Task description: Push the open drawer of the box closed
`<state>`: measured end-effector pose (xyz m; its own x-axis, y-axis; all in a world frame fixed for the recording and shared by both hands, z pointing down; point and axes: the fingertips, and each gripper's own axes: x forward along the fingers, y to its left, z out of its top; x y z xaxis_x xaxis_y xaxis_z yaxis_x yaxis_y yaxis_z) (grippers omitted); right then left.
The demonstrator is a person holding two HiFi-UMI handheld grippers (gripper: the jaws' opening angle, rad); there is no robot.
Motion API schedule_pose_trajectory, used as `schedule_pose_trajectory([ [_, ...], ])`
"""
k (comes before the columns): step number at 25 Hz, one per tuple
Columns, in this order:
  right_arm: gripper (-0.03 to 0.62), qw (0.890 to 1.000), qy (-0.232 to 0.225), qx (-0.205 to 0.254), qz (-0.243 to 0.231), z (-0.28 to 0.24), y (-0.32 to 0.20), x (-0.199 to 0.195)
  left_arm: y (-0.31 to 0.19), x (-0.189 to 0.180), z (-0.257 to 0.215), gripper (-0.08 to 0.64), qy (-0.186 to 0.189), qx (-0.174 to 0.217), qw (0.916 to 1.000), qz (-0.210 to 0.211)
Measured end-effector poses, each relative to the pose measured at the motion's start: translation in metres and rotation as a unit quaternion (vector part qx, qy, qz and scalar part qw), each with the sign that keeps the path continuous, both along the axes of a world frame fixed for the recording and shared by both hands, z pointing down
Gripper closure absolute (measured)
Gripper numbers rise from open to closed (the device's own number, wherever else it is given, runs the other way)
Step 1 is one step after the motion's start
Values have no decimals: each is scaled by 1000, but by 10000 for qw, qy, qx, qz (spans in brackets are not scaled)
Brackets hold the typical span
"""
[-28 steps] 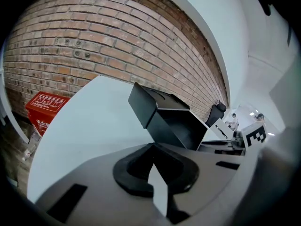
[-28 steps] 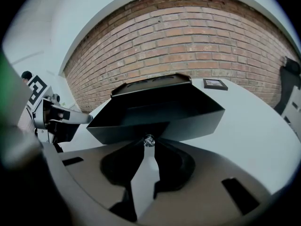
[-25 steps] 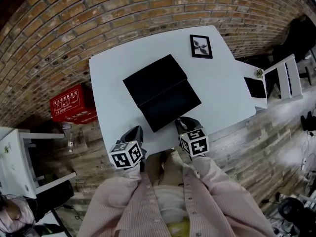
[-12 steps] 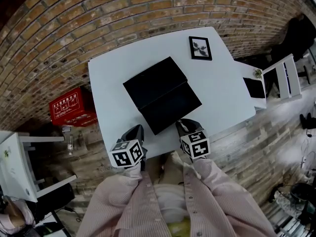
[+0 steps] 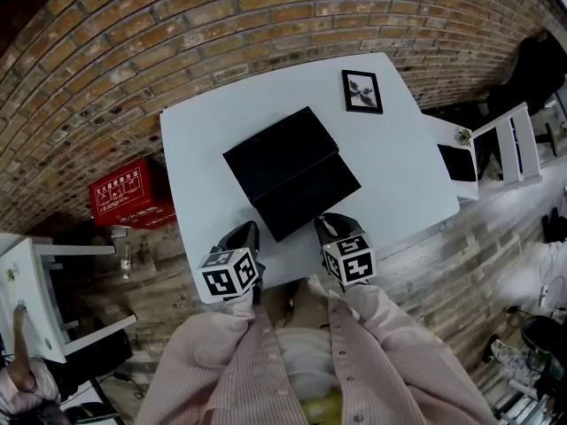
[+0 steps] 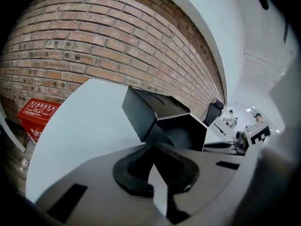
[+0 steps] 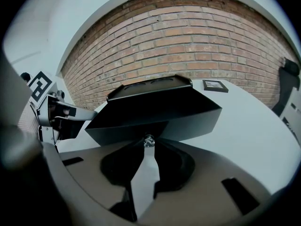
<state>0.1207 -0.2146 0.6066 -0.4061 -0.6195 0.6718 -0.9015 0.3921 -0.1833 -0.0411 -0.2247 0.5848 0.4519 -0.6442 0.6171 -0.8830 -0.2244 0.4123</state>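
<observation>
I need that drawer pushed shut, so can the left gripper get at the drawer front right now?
Probably yes: the left gripper faces the drawer at its near corner, only table between.

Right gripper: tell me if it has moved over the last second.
No. The right gripper stays on the drawer's knob, no nearer or farther from the table's front edge in the head view.

L claw (image 6: 153, 146) tips together near black box (image 6: 141, 112) w/ open drawer (image 6: 184, 133) on table (image 6: 80, 126).
</observation>
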Motion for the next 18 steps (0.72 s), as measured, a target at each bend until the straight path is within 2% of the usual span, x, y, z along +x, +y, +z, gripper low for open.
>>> schedule_pose_trajectory([
  [18, 518, 9999, -47, 28, -104, 0, -35, -17, -25, -14, -8, 565, 87, 112, 9997, -210],
])
